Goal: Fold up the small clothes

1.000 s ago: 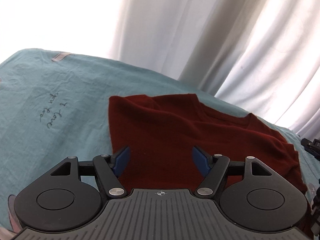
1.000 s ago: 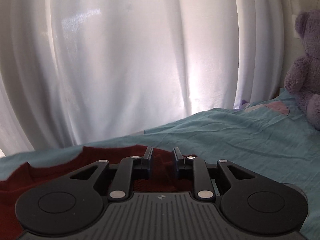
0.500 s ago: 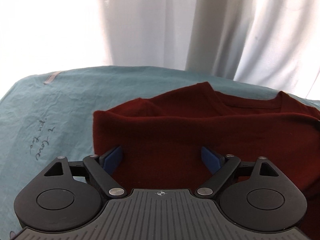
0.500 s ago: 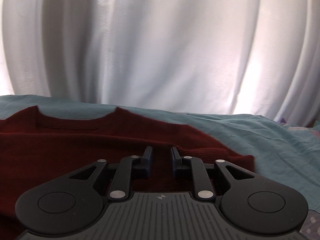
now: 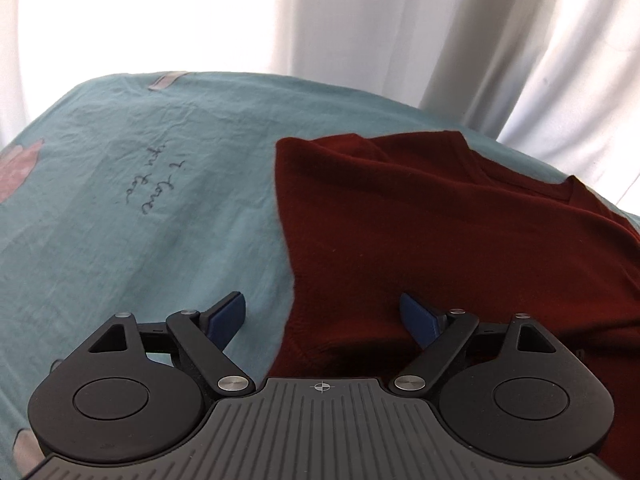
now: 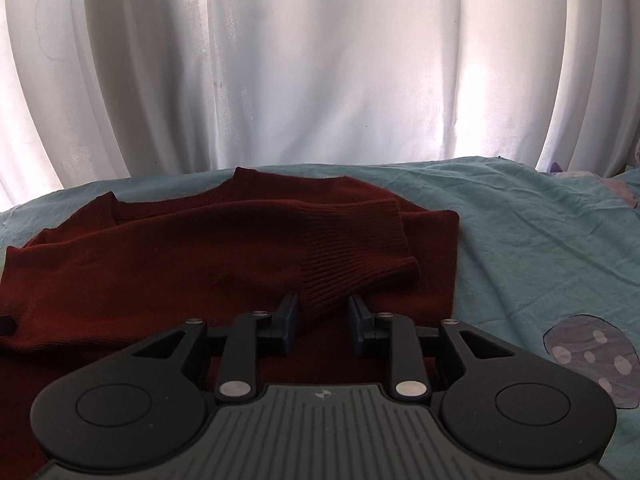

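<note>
A dark red knitted sweater (image 5: 440, 240) lies flat on the teal bedsheet (image 5: 140, 240), neckline toward the curtain. My left gripper (image 5: 322, 316) hovers low over the sweater's left side edge. Its jaws are wide and closing, with that edge between the blue pads (image 5: 226, 316), which do not press it. In the right wrist view the sweater (image 6: 180, 272) has a sleeve folded across its body, ending in a ribbed cuff (image 6: 360, 252). My right gripper (image 6: 323, 314) is at the cuff's near edge, its jaws opening, the cuff's corner loose between them.
White curtains (image 6: 320, 80) hang behind the bed's far edge. The sheet (image 6: 520, 240) carries handwriting (image 5: 154, 188), a pink patch (image 5: 16, 168) at the left and a purple spotted print (image 6: 588, 356) at the right. Bare sheet lies on both sides of the sweater.
The left gripper shifted to the sweater's left edge and dipped, jaws wider than a second ago. The right gripper's near-shut jaws have parted, and the ribbed cuff now lies across the sweater.
</note>
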A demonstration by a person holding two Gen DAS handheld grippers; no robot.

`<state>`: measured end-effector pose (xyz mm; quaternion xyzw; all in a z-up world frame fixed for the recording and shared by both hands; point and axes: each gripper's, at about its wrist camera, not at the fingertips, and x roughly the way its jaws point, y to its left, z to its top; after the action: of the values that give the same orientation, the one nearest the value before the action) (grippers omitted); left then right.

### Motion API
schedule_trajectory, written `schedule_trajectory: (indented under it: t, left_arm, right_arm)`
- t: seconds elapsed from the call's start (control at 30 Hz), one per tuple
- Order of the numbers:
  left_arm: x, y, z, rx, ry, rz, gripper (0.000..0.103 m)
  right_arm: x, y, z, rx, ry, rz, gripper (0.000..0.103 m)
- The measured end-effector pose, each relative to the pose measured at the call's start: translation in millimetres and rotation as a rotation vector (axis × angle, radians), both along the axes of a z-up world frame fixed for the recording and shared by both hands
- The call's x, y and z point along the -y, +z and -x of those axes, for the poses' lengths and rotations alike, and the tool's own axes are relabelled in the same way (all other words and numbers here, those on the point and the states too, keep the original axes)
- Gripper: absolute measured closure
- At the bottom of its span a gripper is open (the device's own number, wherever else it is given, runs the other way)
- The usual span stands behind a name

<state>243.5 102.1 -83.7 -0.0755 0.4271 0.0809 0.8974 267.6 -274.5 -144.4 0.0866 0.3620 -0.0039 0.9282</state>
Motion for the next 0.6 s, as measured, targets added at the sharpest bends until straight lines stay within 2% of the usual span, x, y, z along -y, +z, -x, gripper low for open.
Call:
schedule_trajectory:
  t: [0.1, 0.17, 0.27, 0.33, 0.47, 0.6]
  left_arm:
    - [-10.1, 13.9, 26.2, 0.016, 0.011, 0.015, 0.014]
    - [-16.3, 23.7, 47.6, 0.023, 0.014, 0.021, 0.014]
    - [-27.4, 37.3, 83.0, 0.031, 0.034, 0.044, 0.013]
    - [-37.6, 43.3, 109.1, 0.025, 0.062, 0.075, 0.012]
    - [-53.1, 43.2, 158.3, -0.039, 0.093, 0.135, 0.012]
    - [-57.9, 32.8, 199.1, -0.118, 0.081, 0.186, 0.013]
  right_arm:
    - [-1.4, 8.7, 27.5, -0.009, 0.035, -0.009, 0.065]
    - [5.1, 14.0, 60.1, -0.020, 0.071, -0.054, 0.054]
    - [13.4, 17.7, 110.5, -0.056, 0.132, -0.145, 0.050]
    - [18.9, 18.9, 144.4, -0.077, 0.151, -0.170, 0.049]
    - [39.6, 22.6, 204.4, -0.113, 0.118, -0.182, 0.041]
    - [63.5, 24.2, 238.3, -0.143, 0.056, -0.244, 0.033]
